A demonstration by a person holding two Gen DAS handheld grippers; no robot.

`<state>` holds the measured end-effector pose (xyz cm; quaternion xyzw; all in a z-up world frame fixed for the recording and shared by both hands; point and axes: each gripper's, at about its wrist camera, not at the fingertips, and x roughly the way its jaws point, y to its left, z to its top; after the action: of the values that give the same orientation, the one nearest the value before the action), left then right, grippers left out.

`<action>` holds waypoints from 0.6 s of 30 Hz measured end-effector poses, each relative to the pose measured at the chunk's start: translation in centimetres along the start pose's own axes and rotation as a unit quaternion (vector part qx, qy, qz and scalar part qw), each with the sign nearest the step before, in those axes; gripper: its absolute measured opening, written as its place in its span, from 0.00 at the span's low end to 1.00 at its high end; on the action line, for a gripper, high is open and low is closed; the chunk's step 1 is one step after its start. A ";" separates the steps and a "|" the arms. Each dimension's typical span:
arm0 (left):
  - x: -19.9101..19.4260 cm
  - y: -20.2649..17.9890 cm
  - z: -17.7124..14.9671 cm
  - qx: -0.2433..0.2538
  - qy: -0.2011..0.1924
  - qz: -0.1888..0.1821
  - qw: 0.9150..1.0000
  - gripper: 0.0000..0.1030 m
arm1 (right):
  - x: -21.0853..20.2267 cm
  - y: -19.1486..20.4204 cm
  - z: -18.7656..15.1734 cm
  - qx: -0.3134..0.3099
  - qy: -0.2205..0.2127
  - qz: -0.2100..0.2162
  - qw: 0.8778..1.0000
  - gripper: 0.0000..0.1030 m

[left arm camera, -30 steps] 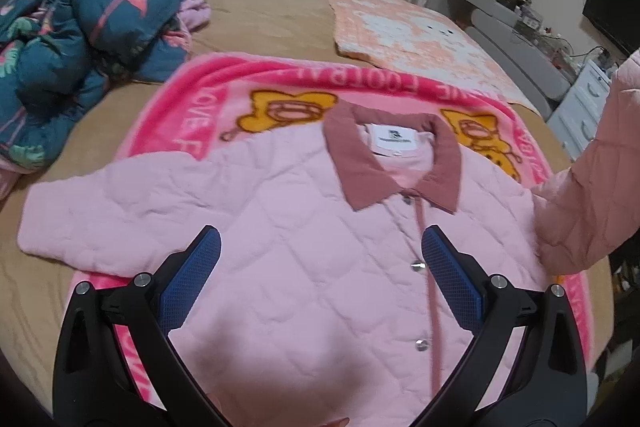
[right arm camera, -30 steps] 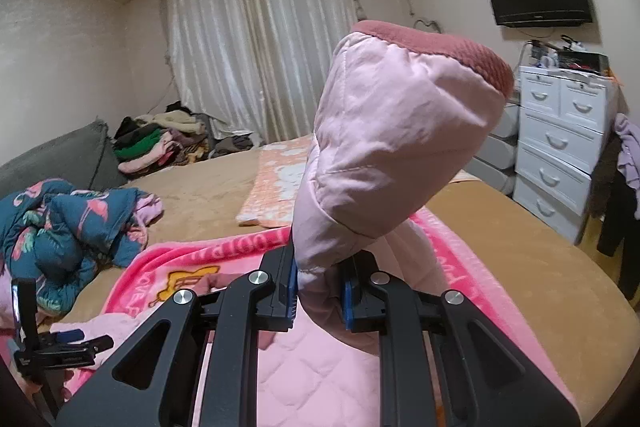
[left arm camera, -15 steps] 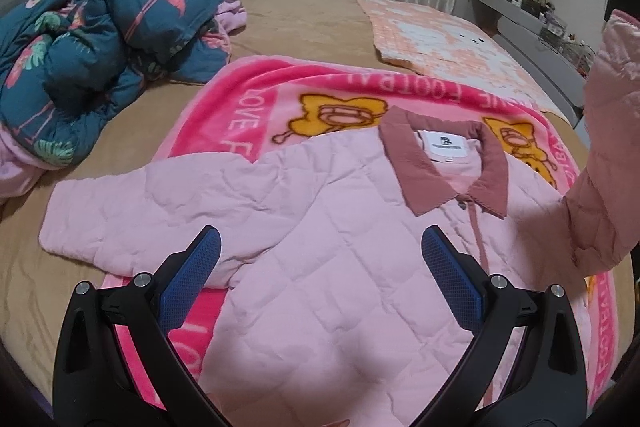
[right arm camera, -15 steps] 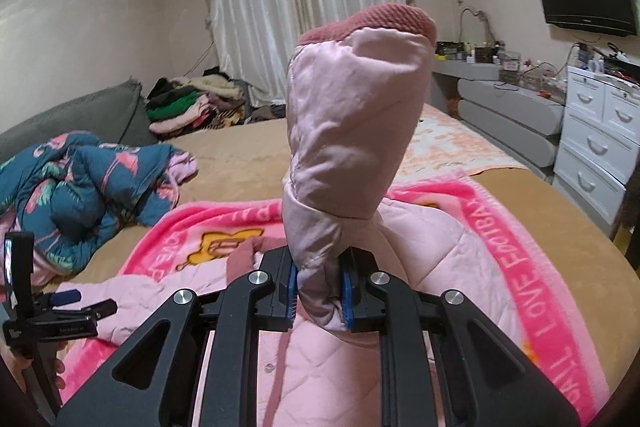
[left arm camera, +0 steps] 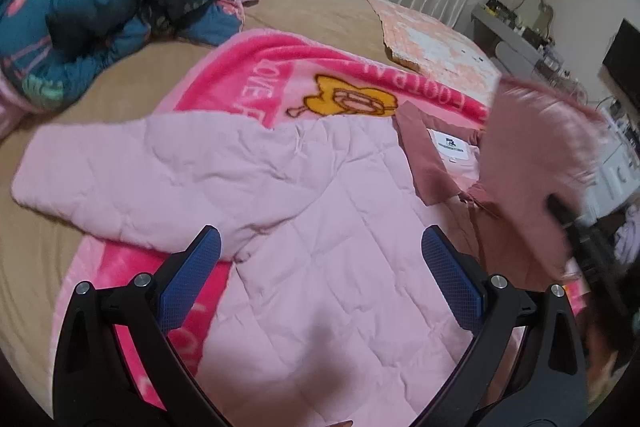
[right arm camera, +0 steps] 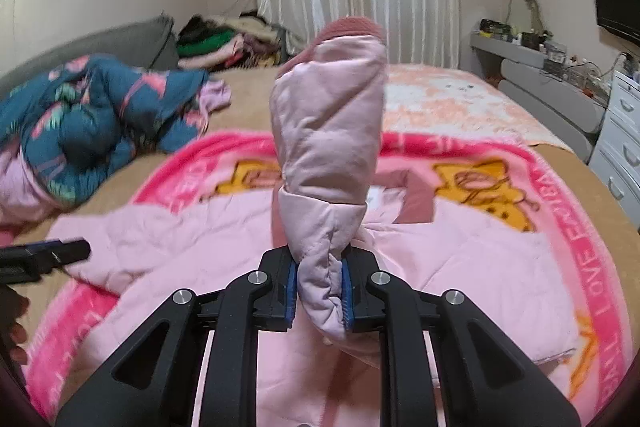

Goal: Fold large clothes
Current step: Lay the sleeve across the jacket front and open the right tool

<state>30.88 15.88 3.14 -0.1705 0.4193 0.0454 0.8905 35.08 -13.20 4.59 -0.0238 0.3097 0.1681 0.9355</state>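
Note:
A pink quilted jacket [left arm camera: 320, 227] with a dusty-rose collar [left arm camera: 424, 163] lies face up on a bright pink blanket [left arm camera: 248, 83] on the bed. My left gripper [left arm camera: 320, 267] is open and empty above the jacket's left chest, near the spread left sleeve [left arm camera: 120, 179]. My right gripper [right arm camera: 319, 291] is shut on the jacket's right sleeve [right arm camera: 328, 155] and holds it lifted over the jacket body [right arm camera: 460, 267]. In the left wrist view that sleeve [left arm camera: 536, 155] is blurred at the right, over the collar.
A teal floral duvet [left arm camera: 92, 3] is bunched at the far left of the tan bed [left arm camera: 328, 7]. A peach patterned blanket [left arm camera: 432, 39] lies at the back. Piled clothes [right arm camera: 224, 43] sit by the curtain. White drawers [right arm camera: 620, 155] and a shelf stand at the right.
My right gripper has carried the sleeve leftwards, inward over the jacket's collar and chest. My left gripper has shifted left, toward the spread left sleeve, and stayed open.

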 end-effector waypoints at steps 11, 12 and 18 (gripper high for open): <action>2.0 0.8 0.3 -0.066 0.037 -0.109 0.991 0.91 | 3.7 4.4 -4.6 -0.043 0.058 0.030 0.997 0.43; 2.4 0.8 0.4 -0.077 0.046 -0.124 0.988 0.91 | 3.8 4.4 -4.8 -0.045 0.065 0.035 0.996 0.49; 4.9 -0.4 0.1 -0.089 0.079 -0.143 0.983 0.91 | 3.2 5.1 -6.5 -0.061 0.102 0.051 0.992 0.74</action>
<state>34.19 15.28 -0.45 -0.3104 0.4538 -0.0587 0.8332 32.07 -8.40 -2.24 -0.0816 0.3938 0.2308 0.8860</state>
